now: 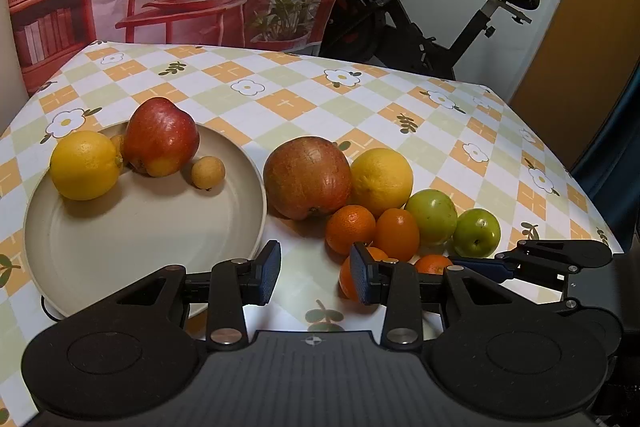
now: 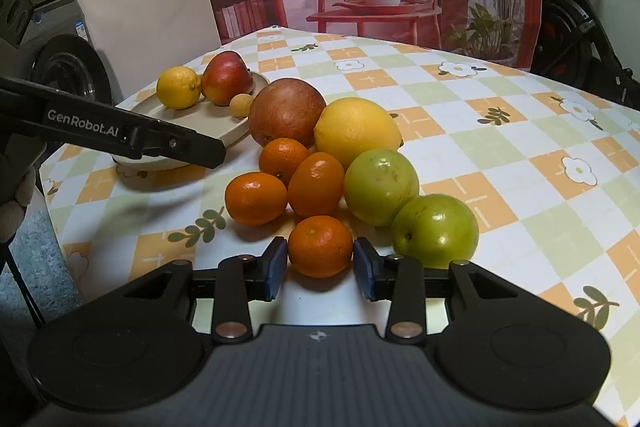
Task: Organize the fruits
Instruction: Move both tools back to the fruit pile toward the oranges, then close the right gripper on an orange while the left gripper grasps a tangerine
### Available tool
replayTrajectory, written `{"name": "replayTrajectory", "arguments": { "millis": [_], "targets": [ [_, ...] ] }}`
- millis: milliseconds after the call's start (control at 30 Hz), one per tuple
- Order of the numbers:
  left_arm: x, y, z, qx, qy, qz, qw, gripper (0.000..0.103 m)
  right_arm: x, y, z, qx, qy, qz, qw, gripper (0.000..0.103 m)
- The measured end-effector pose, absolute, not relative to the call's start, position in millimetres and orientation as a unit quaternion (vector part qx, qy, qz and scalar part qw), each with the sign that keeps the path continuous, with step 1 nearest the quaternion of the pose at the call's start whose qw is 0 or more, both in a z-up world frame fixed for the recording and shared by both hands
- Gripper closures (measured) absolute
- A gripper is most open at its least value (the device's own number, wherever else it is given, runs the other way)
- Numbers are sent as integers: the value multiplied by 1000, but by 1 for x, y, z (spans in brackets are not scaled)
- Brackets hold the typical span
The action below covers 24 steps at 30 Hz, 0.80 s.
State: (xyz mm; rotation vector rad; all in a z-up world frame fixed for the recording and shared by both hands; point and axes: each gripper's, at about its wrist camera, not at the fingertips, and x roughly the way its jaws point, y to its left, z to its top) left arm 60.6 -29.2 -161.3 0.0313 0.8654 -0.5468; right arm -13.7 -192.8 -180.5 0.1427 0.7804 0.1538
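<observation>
Checked, flower-printed tablecloth [image 2: 520,131] covers the table; a printed backdrop and an exercise bike stand behind. Cream plate [image 1: 240,211] on the left carries a lemon [image 1: 85,165], a red apple [image 1: 160,135] and a small tan fruit [image 1: 208,172]. Beside it lies a heap: pomegranate [image 2: 286,111], second lemon [image 2: 356,133], mandarins, two green fruits. Right gripper [image 2: 320,269] brackets the nearest mandarin [image 2: 320,246], pads touching its sides, pinching it. Left gripper [image 1: 316,273] hangs over bare cloth by the plate rim, pads apart, holding nothing.
</observation>
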Motion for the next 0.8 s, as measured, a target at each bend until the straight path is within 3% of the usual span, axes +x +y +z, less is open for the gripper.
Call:
{"name": "replayTrajectory", "arguments": {
  "millis": [433, 800],
  "targets": [
    [70, -40, -157, 15, 413, -277, 867, 63, -21, -200, -151, 80, 327, 62, 940, 65],
    [98, -55, -173, -54, 459, -271, 844, 63, -23, -211, -137, 90, 311, 45, 945, 65]
  ]
}}
